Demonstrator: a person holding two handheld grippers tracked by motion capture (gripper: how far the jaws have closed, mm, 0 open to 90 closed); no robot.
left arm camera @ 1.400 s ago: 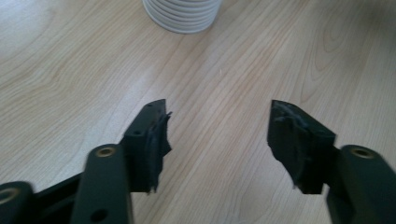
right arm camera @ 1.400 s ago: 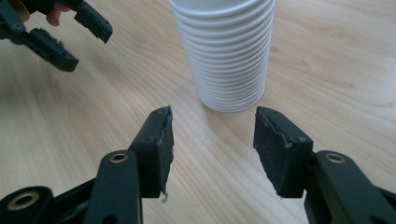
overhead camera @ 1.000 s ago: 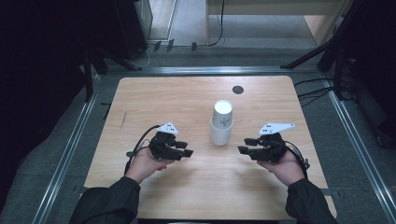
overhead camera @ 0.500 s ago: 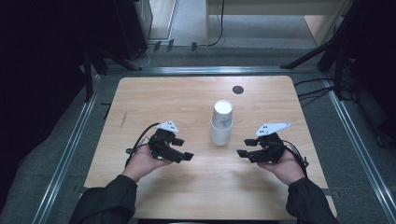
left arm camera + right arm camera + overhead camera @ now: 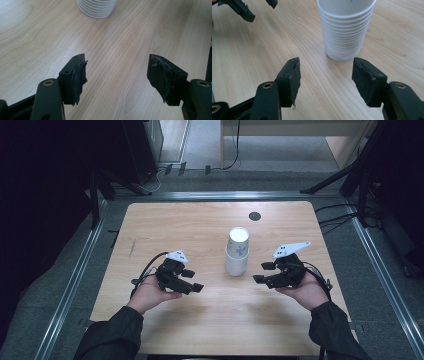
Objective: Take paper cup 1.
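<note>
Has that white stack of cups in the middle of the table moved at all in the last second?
No. The stack of cups stands in the same place, just in front of the small dark hole in the table.

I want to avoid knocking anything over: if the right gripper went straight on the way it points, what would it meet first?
Probably the stack of white paper cups, upright on the table just ahead of the right gripper. Its open jaws hold nothing, and the stack sits slightly toward one jaw.
</note>
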